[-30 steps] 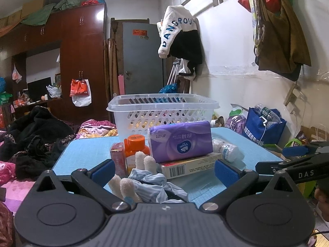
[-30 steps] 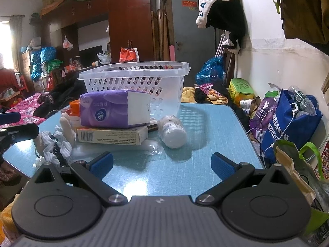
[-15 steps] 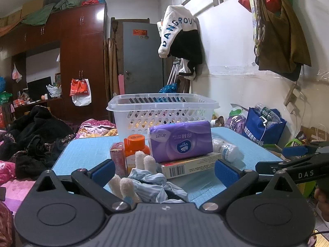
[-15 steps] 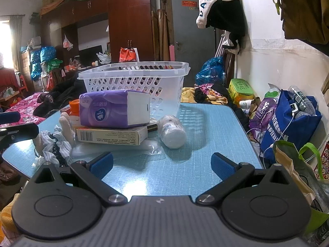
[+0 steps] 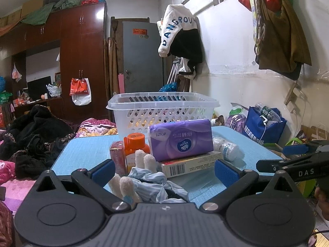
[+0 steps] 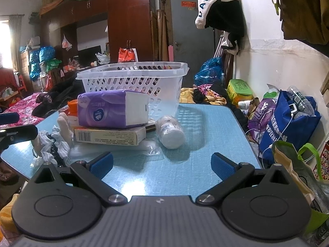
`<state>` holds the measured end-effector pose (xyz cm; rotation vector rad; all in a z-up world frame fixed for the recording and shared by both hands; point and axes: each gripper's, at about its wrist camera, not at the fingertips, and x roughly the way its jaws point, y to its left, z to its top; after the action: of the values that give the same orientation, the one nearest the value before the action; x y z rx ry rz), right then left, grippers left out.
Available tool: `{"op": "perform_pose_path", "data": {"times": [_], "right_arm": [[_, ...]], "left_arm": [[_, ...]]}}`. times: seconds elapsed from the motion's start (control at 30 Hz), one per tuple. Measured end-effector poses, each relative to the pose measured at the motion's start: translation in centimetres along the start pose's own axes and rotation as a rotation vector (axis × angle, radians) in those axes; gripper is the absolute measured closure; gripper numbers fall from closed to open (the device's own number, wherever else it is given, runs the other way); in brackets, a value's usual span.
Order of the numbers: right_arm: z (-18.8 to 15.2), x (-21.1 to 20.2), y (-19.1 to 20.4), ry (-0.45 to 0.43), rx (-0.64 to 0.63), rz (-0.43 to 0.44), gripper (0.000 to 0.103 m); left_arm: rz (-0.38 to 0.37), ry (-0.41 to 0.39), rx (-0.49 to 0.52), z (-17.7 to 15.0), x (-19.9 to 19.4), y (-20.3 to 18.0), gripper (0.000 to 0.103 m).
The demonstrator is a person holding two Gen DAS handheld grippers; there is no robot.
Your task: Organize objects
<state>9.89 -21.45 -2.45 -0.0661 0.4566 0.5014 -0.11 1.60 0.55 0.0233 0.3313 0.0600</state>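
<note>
A purple tissue pack point(image 5: 181, 140) point(image 6: 112, 109) lies on a flat box point(image 5: 191, 163) point(image 6: 109, 135) on the blue table point(image 6: 185, 164). Beside them stand an orange-capped bottle point(image 5: 134, 146) and a small red box point(image 5: 117, 156). A white bottle point(image 6: 169, 131) point(image 5: 225, 147) lies on its side. A striped cloth with white glove fingers point(image 5: 144, 177) point(image 6: 53, 144) lies at the near edge. A white basket point(image 5: 162, 111) point(image 6: 133, 82) stands behind. My left gripper point(image 5: 163, 171) is open over the cloth. My right gripper point(image 6: 162, 164) is open and empty above bare table.
A blue bag point(image 6: 287, 127) and a green-handled bag point(image 6: 298, 164) stand on the floor right of the table. Dark clothes point(image 5: 30, 135) lie on a bed to the left. A clear plastic wrapper point(image 6: 148, 150) lies on the table before the box.
</note>
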Motion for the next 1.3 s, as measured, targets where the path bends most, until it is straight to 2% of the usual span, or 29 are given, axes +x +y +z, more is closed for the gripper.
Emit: {"op": "perform_pose_path", "data": {"times": [0.37,0.6,0.67,0.8,0.87,0.97,1.07,1.17,1.3], "right_arm": [[0.0,0.1,0.0,0.004,0.002,-0.001,0.000],[0.0,0.2,-0.3,-0.005,0.020,0.026,0.000],[0.0,0.3,-0.5,-0.021,0.035,0.042,0.000],[-0.1,0.5,-0.5,-0.113,0.007,-0.016,0.000],[0.1,1.1,-0.8,-0.111,0.001,-0.041,0.000],[0.4,1.9,-1.7,-0.095,0.014,0.036,0.000],[0.9,3.0,-2.3,-0.072,0.019,0.090,0.000],[1.7,4.3,-2.3,-0.046,0.003,0.084,0.000],[2.6,6.1,-3.1,-0.035,0.012,0.075,0.002]], "left_arm": [[-0.001,-0.003,-0.002,-0.2,0.3,0.2,0.000],[-0.015,-0.084,-0.021,0.2,-0.3,1.2,0.000],[-0.035,-0.075,-0.030,0.5,-0.1,1.7,0.000],[0.043,-0.110,-0.019,1.1,-0.6,3.0,0.000],[0.071,-0.133,-0.040,1.7,-1.2,4.6,0.000],[0.115,-0.145,-0.068,2.2,-1.3,6.9,0.000],[0.160,-0.119,-0.058,2.5,0.3,8.2,0.000],[0.139,-0.052,-0.052,2.7,3.2,9.4,0.004],[0.093,0.042,-0.080,3.0,7.6,10.9,0.024]]}}
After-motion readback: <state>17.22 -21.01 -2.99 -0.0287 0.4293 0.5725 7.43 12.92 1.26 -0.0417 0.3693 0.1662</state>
